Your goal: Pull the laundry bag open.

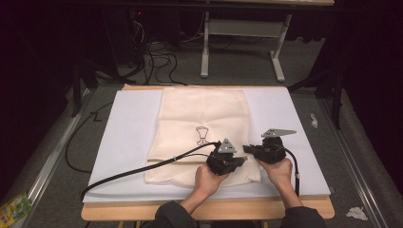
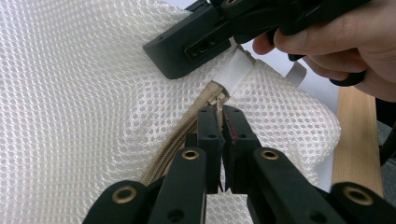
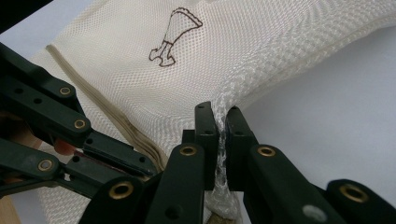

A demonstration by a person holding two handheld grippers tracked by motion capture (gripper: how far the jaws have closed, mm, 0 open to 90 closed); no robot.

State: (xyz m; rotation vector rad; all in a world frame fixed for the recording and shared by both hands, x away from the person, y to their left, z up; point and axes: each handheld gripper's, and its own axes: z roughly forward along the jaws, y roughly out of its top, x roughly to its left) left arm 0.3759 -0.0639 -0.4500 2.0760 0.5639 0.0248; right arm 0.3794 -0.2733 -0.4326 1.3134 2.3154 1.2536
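Clenched on the zipper pull by the left claw and pinched at its mesh corner by the right claw, the laundry bag was judged likely to snag if tugged askew.

We saw a cream mesh laundry bag of open-weave, matt cloth, its zipper on beige woven tape. The matt black plastic grippers carried brass-coloured rivets. The white mat looked smooth; the table edge was wood.
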